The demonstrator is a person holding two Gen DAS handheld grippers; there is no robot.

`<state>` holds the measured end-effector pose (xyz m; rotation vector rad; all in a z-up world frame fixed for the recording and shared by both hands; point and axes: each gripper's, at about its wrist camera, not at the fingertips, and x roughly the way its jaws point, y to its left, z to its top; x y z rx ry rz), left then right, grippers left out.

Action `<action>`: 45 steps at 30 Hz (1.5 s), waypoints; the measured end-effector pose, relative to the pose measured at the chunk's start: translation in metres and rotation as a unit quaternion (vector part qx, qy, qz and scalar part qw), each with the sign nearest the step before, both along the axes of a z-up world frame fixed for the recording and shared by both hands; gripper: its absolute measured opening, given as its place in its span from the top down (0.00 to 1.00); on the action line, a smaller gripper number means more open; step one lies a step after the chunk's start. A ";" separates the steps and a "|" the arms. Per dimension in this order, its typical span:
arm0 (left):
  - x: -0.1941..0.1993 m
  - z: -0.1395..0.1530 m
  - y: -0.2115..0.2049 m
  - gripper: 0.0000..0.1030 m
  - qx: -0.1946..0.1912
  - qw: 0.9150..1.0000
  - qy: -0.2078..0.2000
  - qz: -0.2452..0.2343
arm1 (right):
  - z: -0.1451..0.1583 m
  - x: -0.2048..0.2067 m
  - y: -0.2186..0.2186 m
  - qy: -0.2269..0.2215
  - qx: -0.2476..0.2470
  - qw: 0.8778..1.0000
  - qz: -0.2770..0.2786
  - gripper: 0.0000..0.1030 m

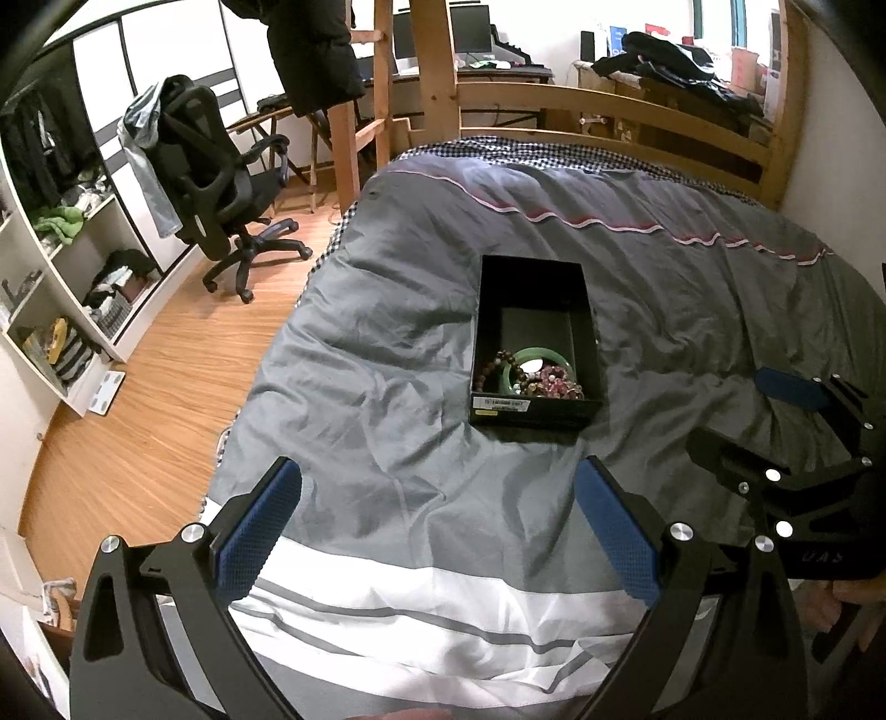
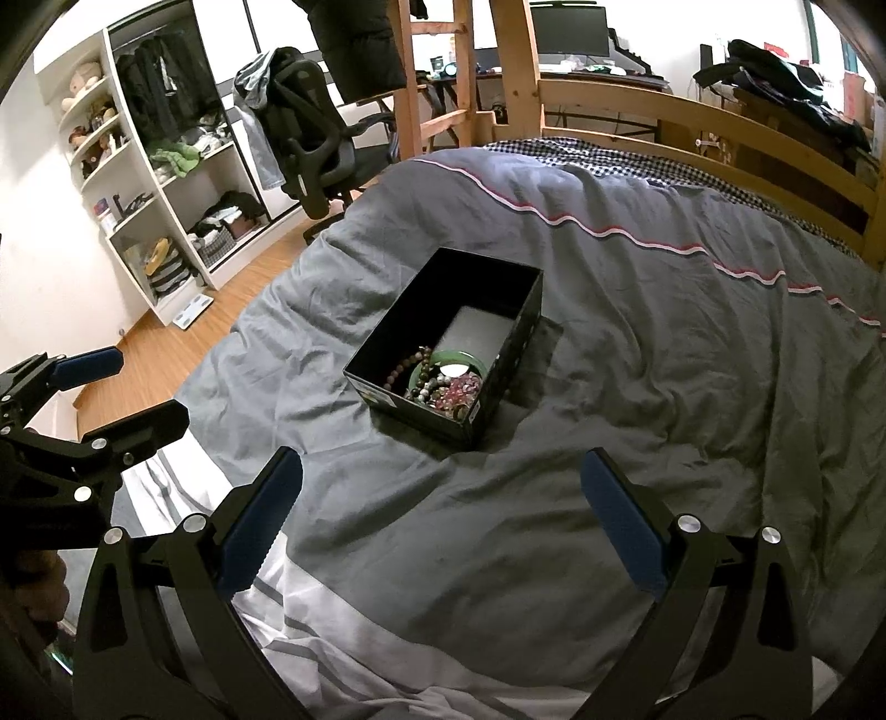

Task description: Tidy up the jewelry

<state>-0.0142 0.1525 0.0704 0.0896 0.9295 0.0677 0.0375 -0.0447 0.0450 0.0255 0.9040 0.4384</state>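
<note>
A black open box (image 1: 531,288) (image 2: 443,299) sits on the grey duvet in the middle of the bed. At its near end lie a green bangle (image 1: 540,354) (image 2: 462,360), a brown bead bracelet (image 1: 493,368) (image 2: 410,363) and a red bead bracelet (image 1: 556,382) (image 2: 462,390). My left gripper (image 1: 437,526) is open and empty, low over the duvet, short of the box. My right gripper (image 2: 440,520) is open and empty too, also short of the box. Each gripper shows at the edge of the other's view, the right gripper (image 1: 775,421) and the left gripper (image 2: 127,382).
The grey duvet (image 1: 387,343) (image 2: 664,387) covers a wooden-framed bed (image 1: 609,111) (image 2: 692,122). A black office chair (image 1: 221,183) (image 2: 315,138) stands on the wooden floor to the left. White shelves (image 1: 72,277) (image 2: 155,194) line the left wall. A desk with monitors (image 2: 570,33) is beyond the bed.
</note>
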 end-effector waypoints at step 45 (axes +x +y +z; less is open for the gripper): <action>0.000 0.000 -0.001 0.06 0.009 1.000 0.007 0.005 | -0.003 -0.002 0.002 0.003 0.001 1.000 -0.002 0.04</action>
